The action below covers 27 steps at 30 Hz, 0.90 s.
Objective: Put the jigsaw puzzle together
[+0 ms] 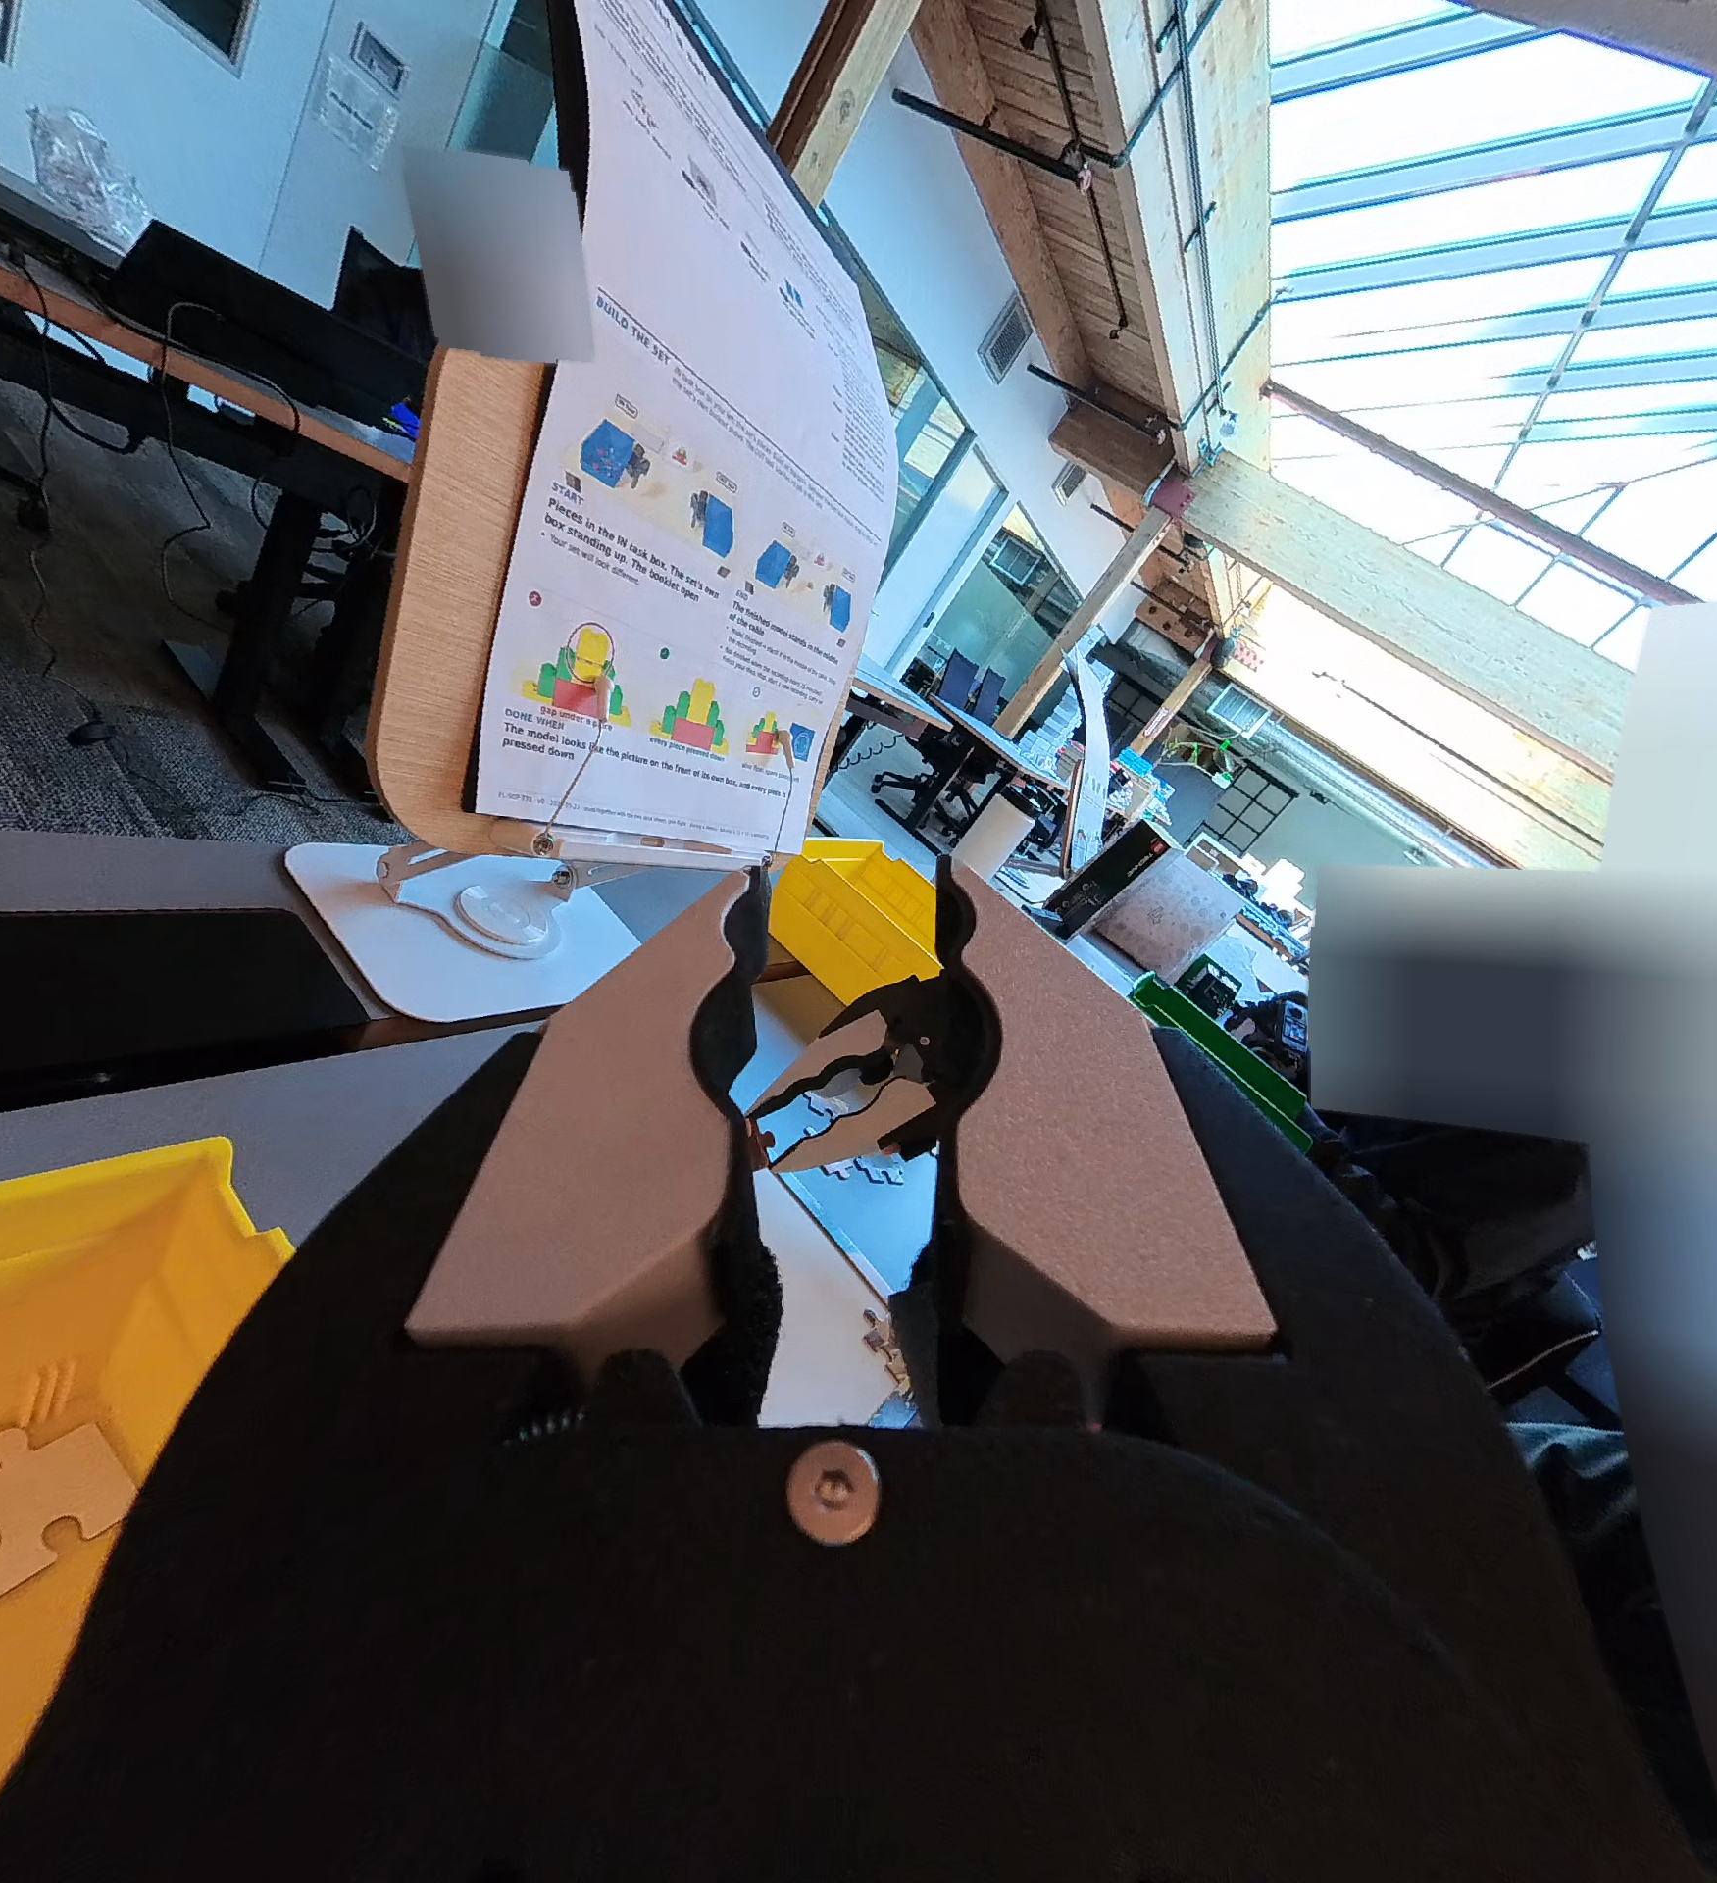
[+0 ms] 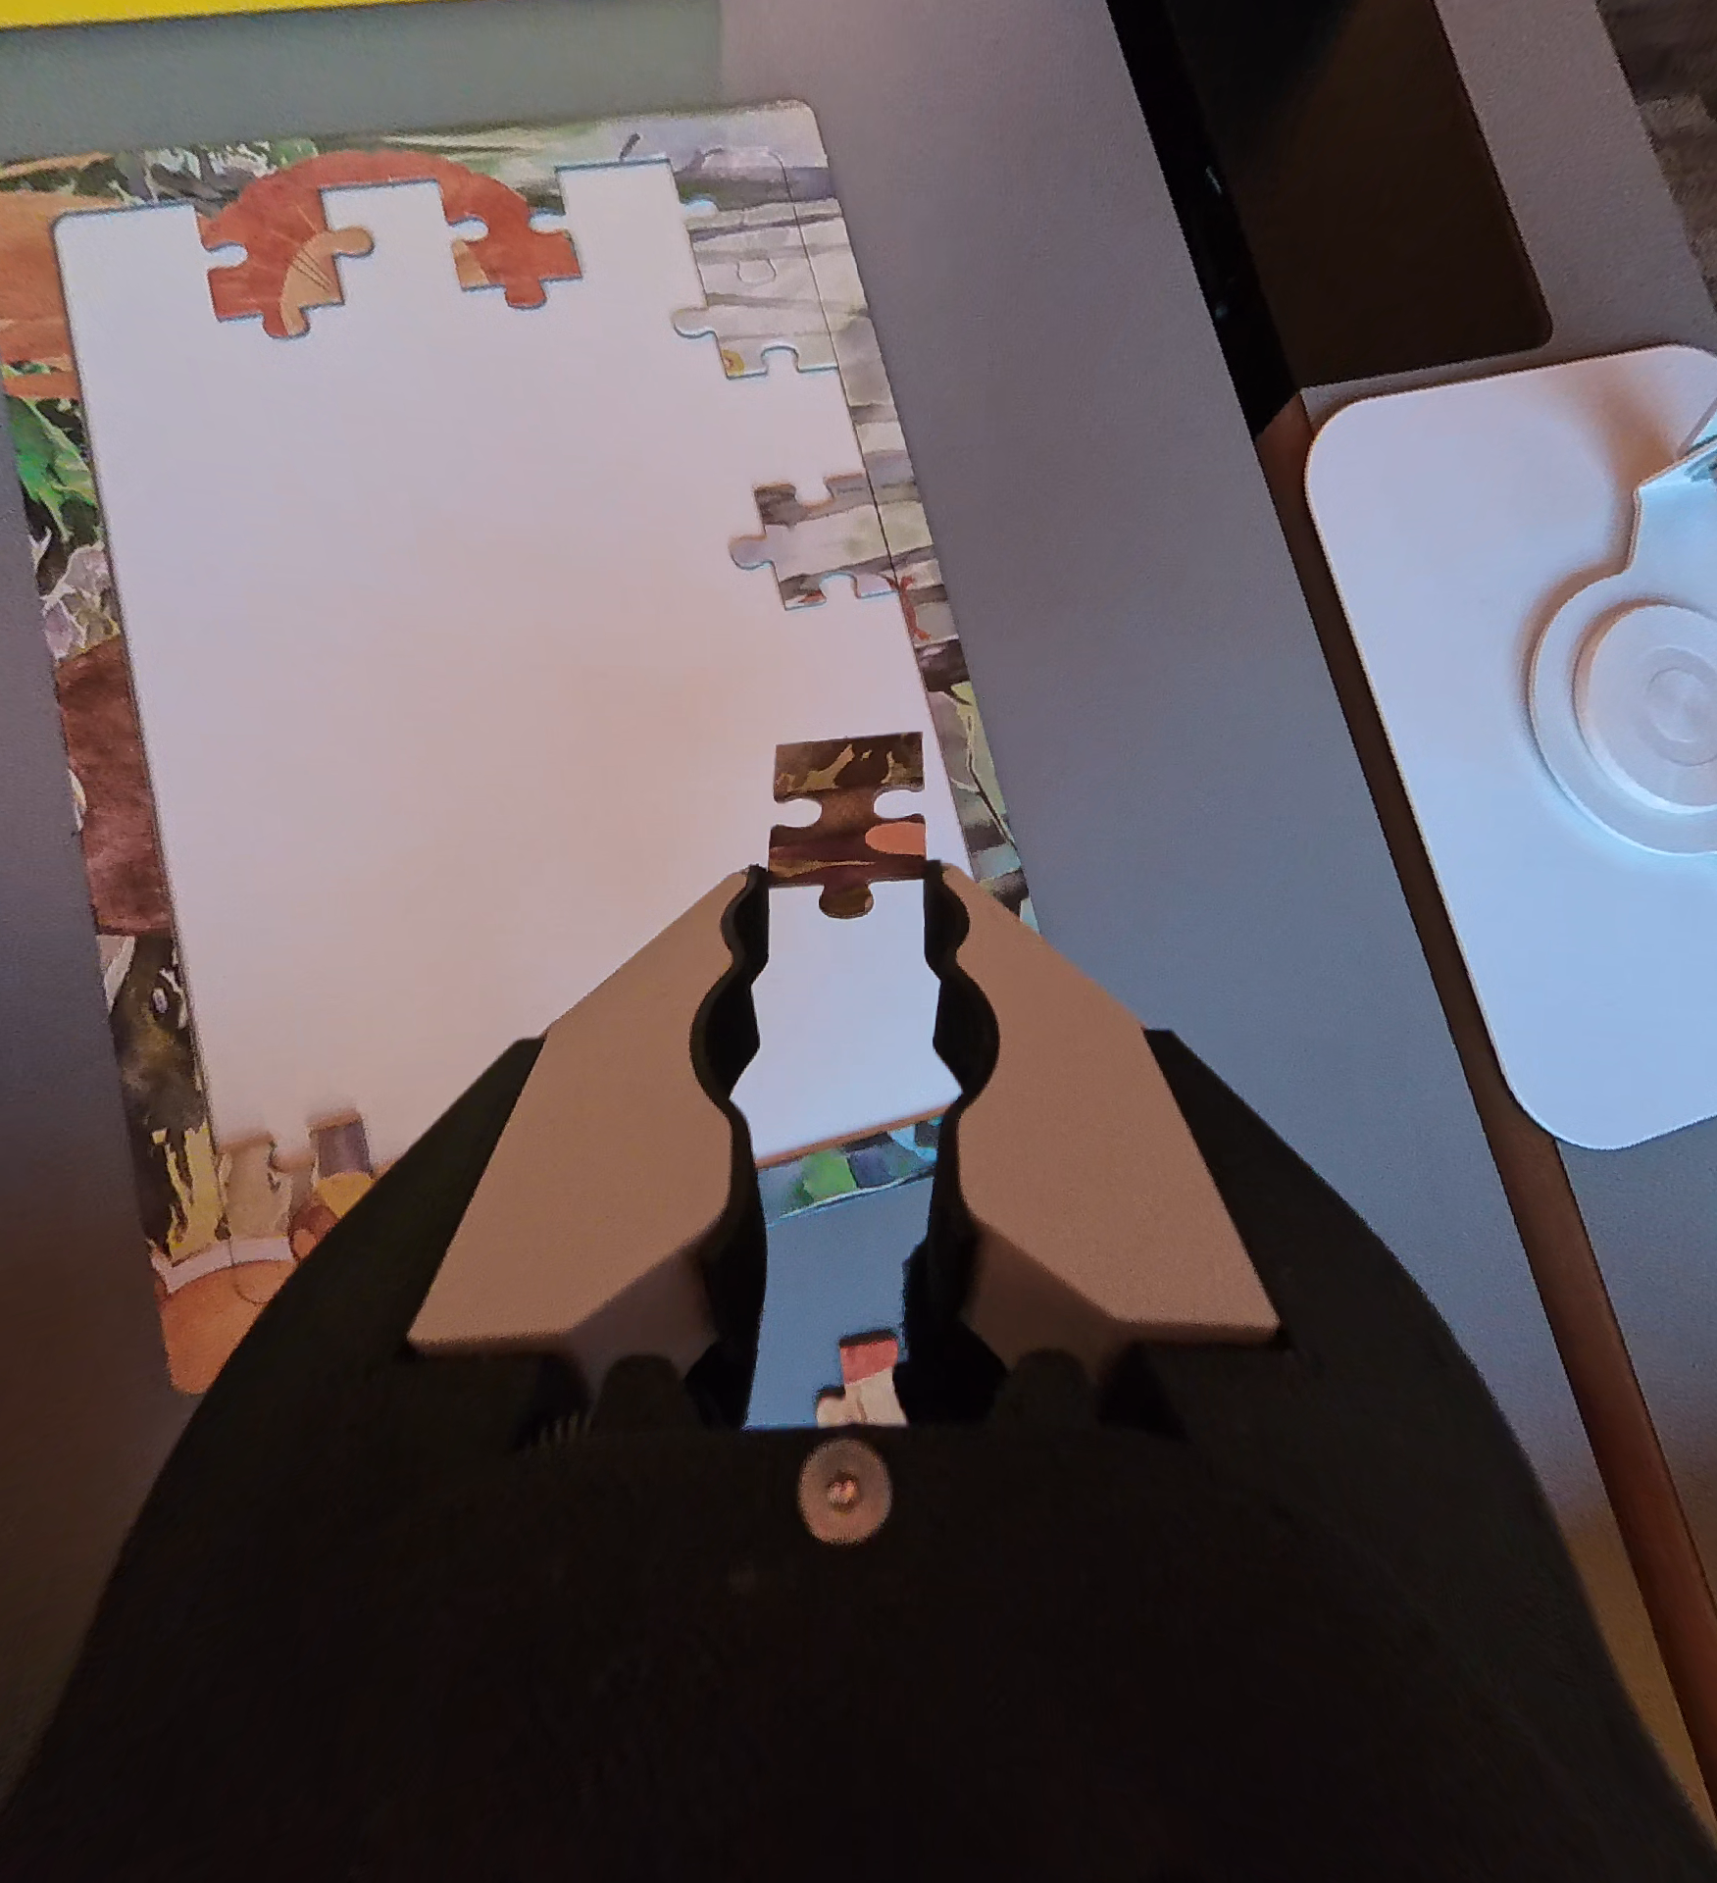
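I work over a grey table [image 2: 1088,509] with a wood-edged seam running down the right of the right wrist view; the left wrist view shows an open office beyond, with timber beams and a bright skylight at upper right.

My right gripper [image 2: 846,871] pinches one brown camouflage-patterned puzzle piece [image 2: 849,810] by its near edge, holding it over the right side of the puzzle tray [image 2: 446,662], just inside the printed border. The tray's white middle is almost all bare, leaving wide room to move. I count two red-brown pieces [image 2: 289,255] seated along the top edge, grey pieces [image 2: 793,285] at upper right and another grey piece [image 2: 823,540] lower on the right edge, plus a few at the lower left corner. One loose piece [image 2: 869,1376] lies on the table near my fingers' base.

My left gripper [image 1: 849,876] is raised and tilted, its fingers a narrow gap apart with nothing between them. Two yellow bins show there: one [image 1: 49,1314] at lower left holding a single face-down piece [image 1: 29,1508], one [image 1: 854,917] past my fingertips. A white document stand [image 1: 406,937] carries a printed instruction sheet [image 1: 711,530] at upper centre.
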Available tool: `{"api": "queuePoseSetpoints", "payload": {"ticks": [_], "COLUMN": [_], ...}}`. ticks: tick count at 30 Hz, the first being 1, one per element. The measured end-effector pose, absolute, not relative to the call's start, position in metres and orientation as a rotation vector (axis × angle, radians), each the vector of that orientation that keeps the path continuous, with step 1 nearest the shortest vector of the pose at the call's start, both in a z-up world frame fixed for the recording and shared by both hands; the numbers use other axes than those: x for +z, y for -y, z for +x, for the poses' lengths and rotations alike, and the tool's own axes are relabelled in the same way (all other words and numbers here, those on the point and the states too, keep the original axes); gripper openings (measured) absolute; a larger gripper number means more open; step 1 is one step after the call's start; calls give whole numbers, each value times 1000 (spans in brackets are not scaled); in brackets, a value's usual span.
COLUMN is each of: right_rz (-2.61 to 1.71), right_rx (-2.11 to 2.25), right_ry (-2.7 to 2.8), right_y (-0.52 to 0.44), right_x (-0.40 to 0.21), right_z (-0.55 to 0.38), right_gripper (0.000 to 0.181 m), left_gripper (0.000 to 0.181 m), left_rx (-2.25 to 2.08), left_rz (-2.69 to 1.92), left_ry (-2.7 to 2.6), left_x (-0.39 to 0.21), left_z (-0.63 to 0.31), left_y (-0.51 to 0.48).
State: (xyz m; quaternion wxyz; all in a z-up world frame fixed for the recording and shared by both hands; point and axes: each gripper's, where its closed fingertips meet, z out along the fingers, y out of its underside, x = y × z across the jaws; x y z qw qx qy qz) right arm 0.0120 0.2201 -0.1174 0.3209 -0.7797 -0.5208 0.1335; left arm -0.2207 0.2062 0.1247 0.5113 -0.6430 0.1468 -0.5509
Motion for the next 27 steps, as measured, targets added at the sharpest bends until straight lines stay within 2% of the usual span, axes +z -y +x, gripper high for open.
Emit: {"api": "queuePoseSetpoints", "payload": {"ticks": [27], "right_rz": [-1575], "right_rx": [334], "right_ry": [1424], "right_y": [-211], "right_x": [-60], "right_z": [-15], "right_gripper": [30], "left_gripper": [30], "left_rx": [-1338], "left_rz": [-1547], "left_ry": [-354], "left_x": [125], "left_z": [-219], "left_y": [-204]}}
